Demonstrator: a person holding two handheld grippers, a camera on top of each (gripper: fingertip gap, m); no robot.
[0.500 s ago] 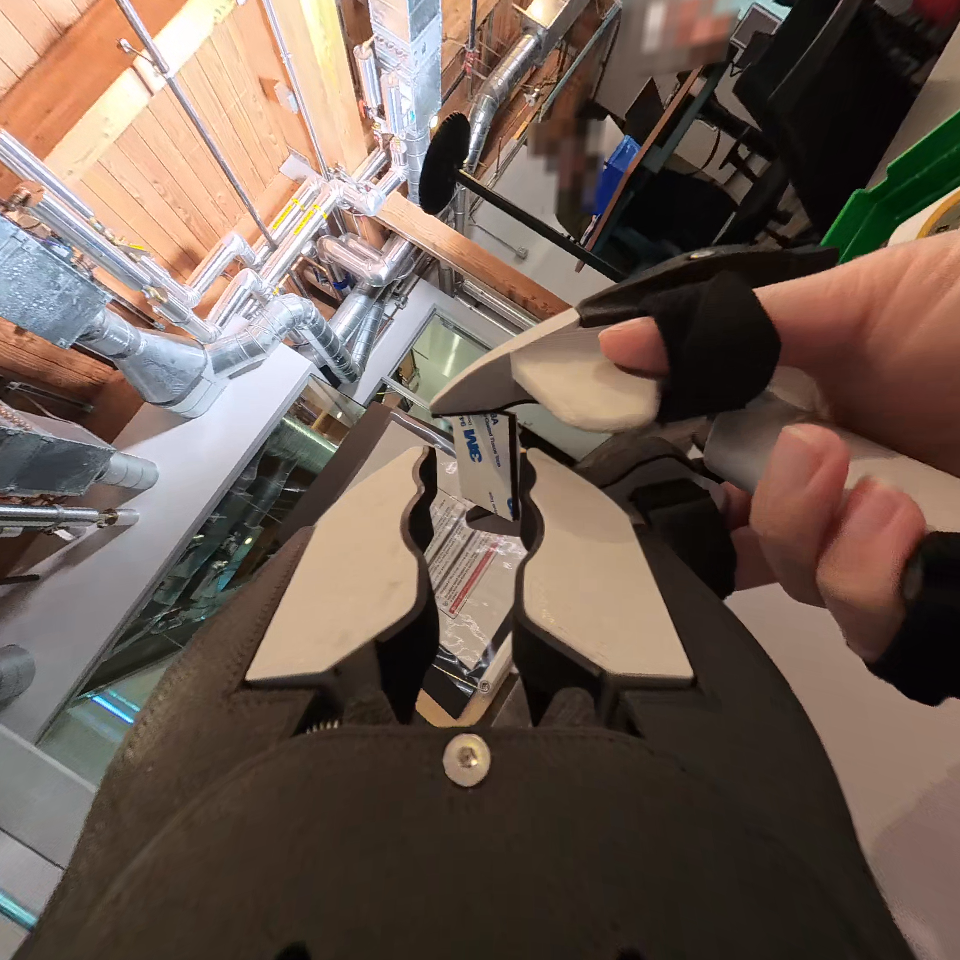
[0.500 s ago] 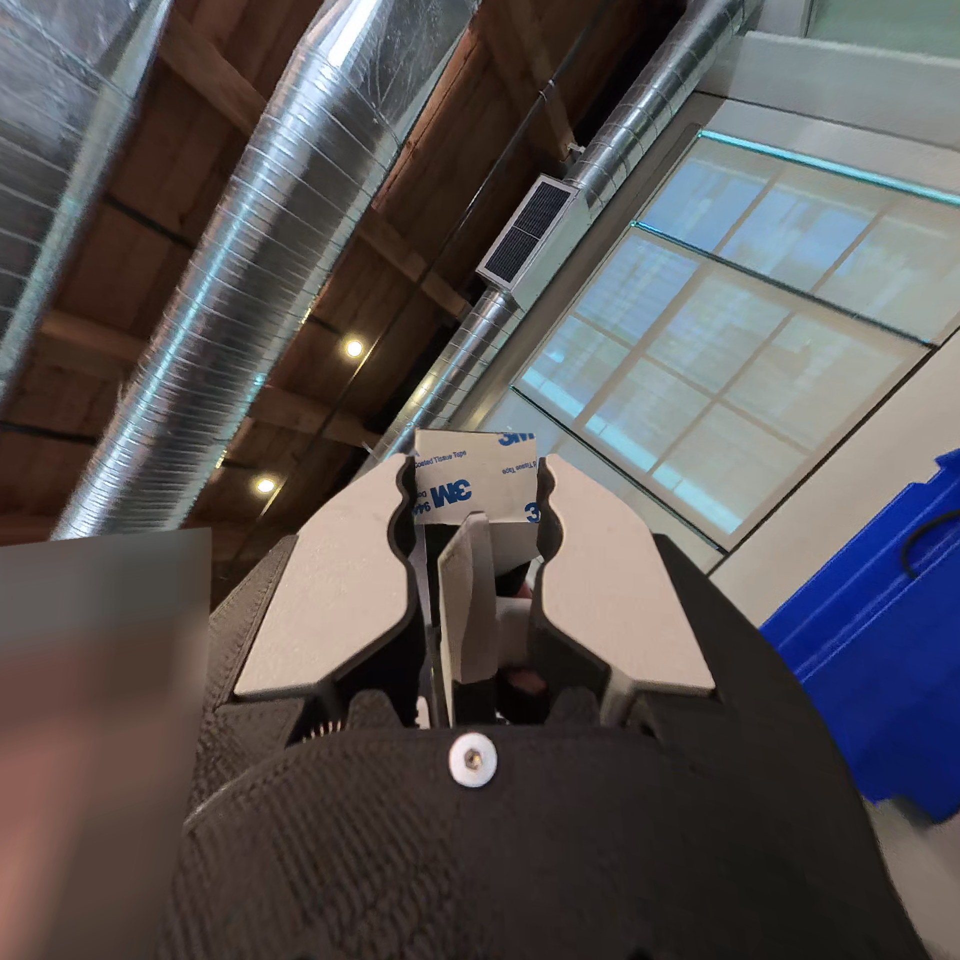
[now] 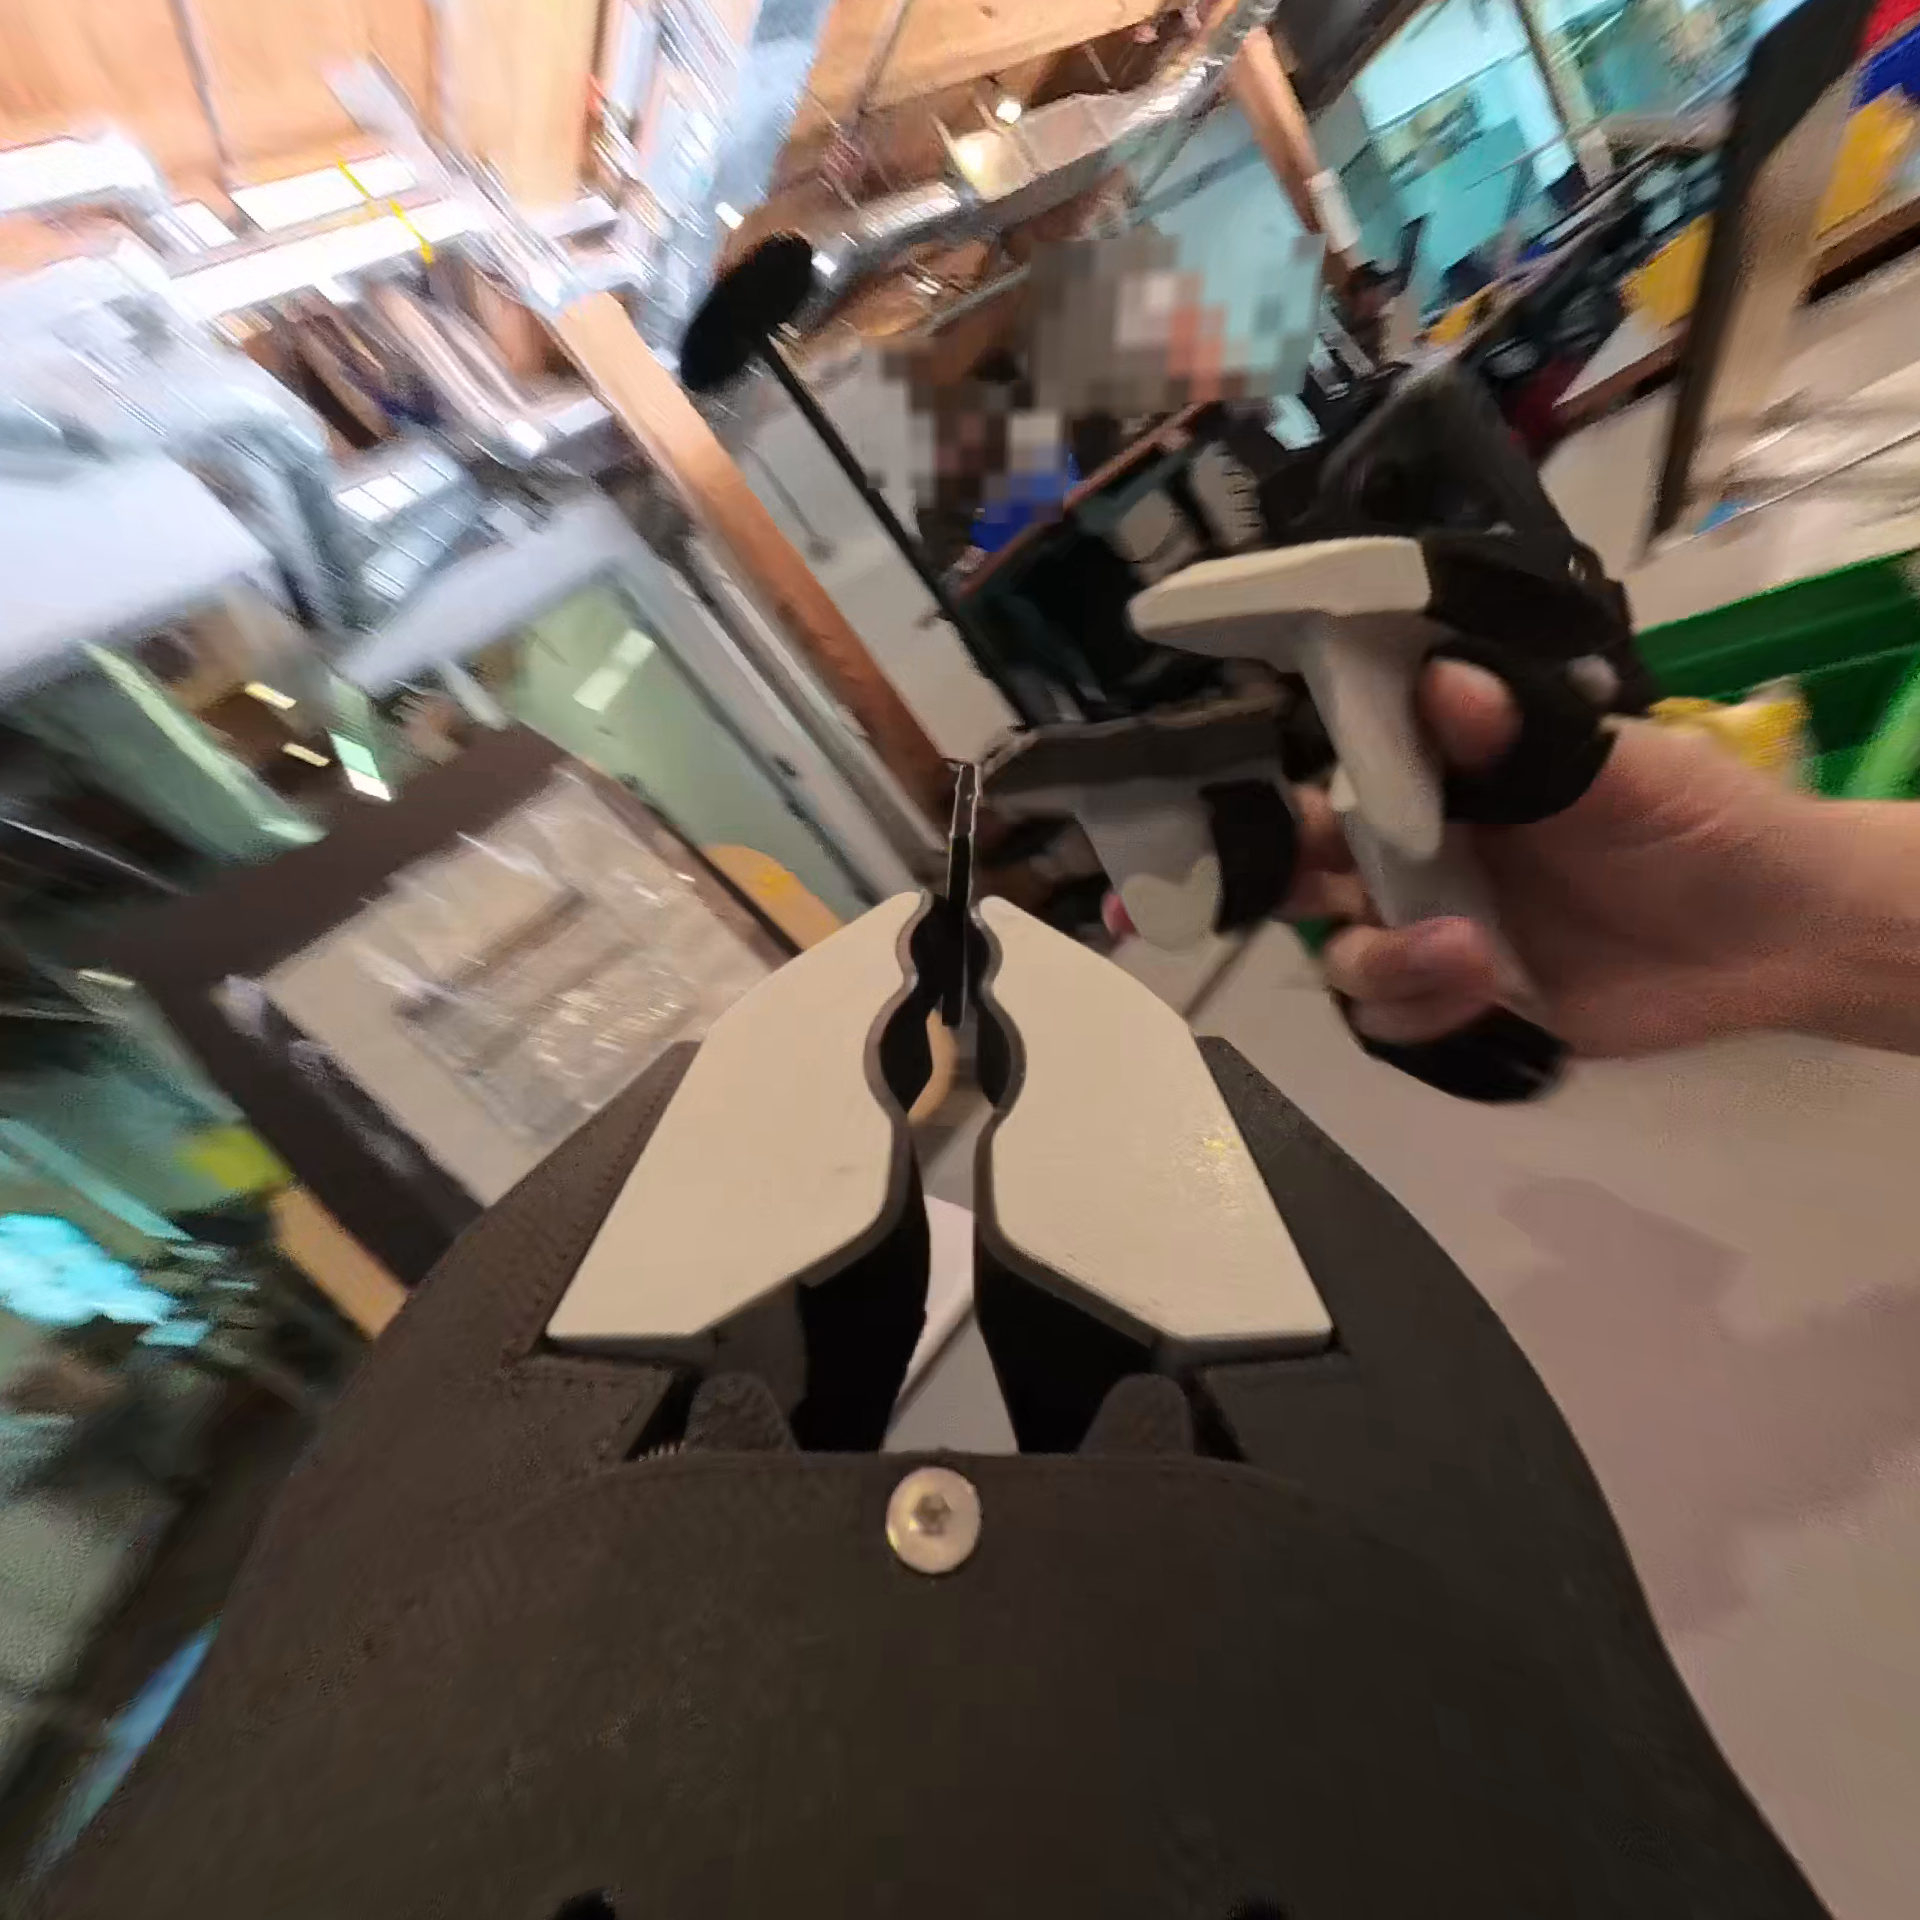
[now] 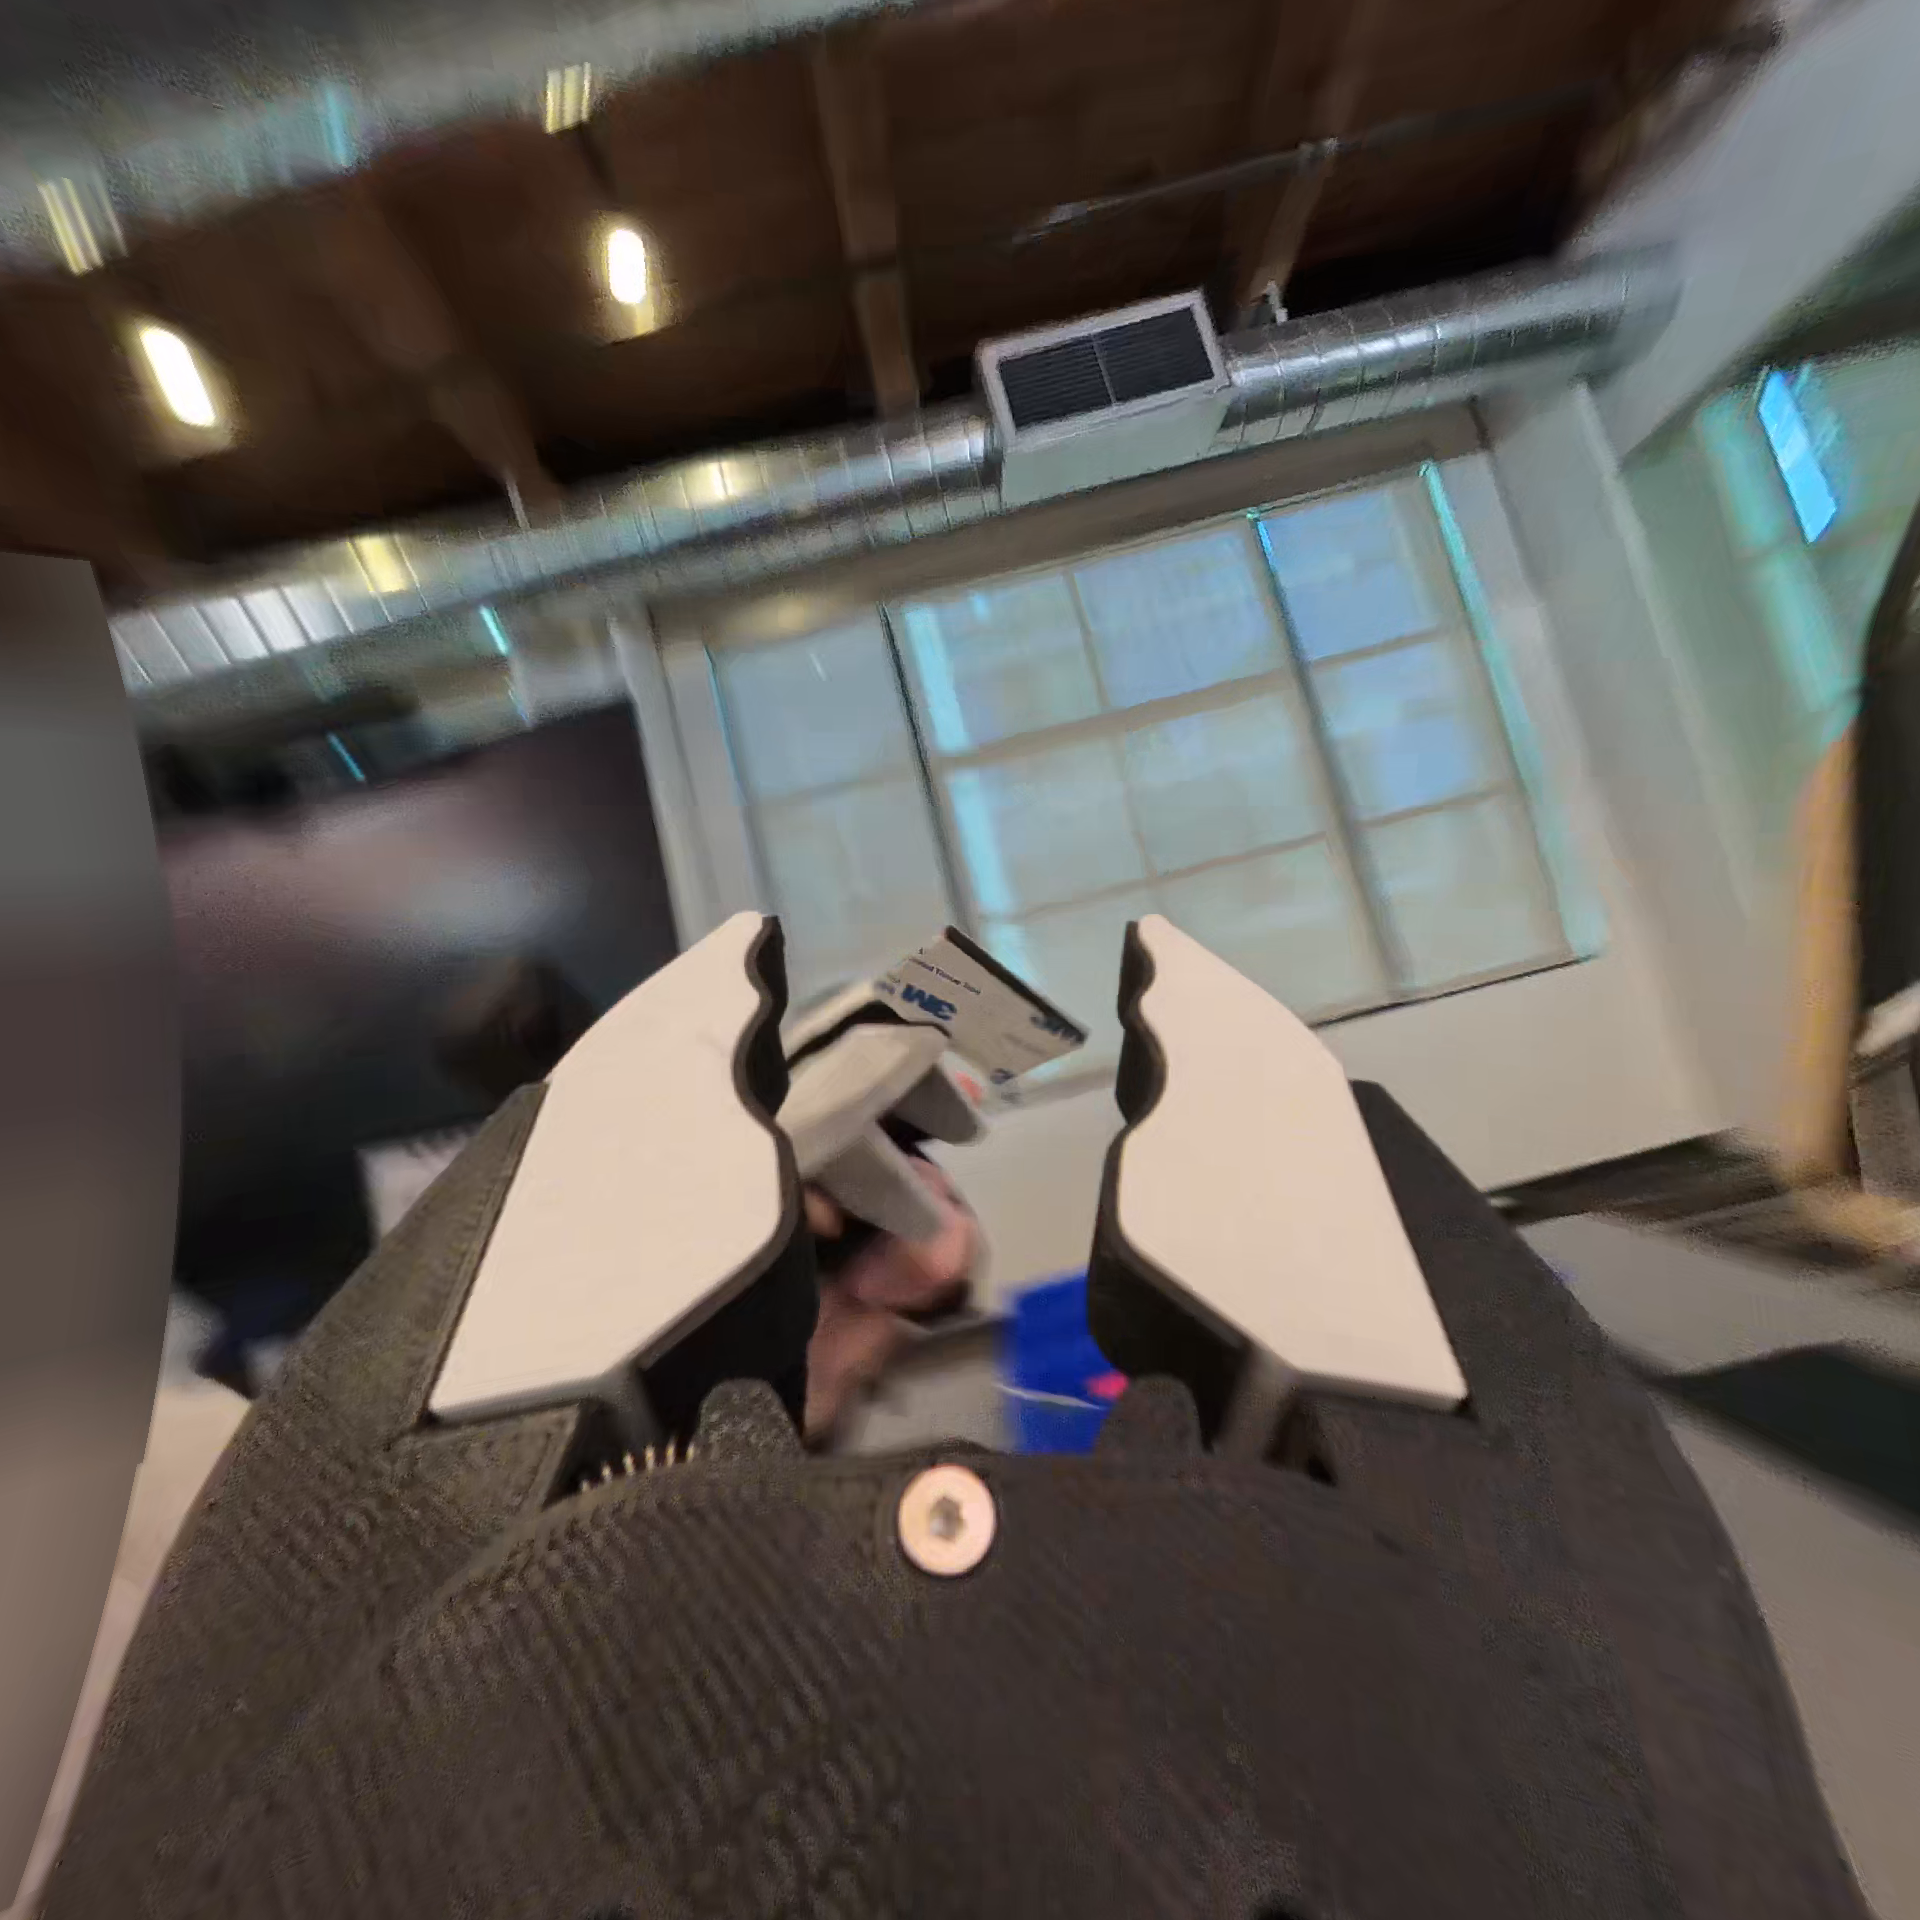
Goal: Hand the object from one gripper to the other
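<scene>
Right wrist view, printed white pad point(image 4: 977, 1003), left claw point(image 4: 883, 1049) clamped, right claw point(image 4: 951, 961) spread

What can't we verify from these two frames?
- Left wrist view: flat card is edge-on in the left gripper; its faces are hidden.
- Right wrist view: the right gripper finger covers part of the left gripper; grip contact is unseen.
- Both views: background is motion-blurred.
- Right wrist view: left edge is covered by a blur patch.
</scene>
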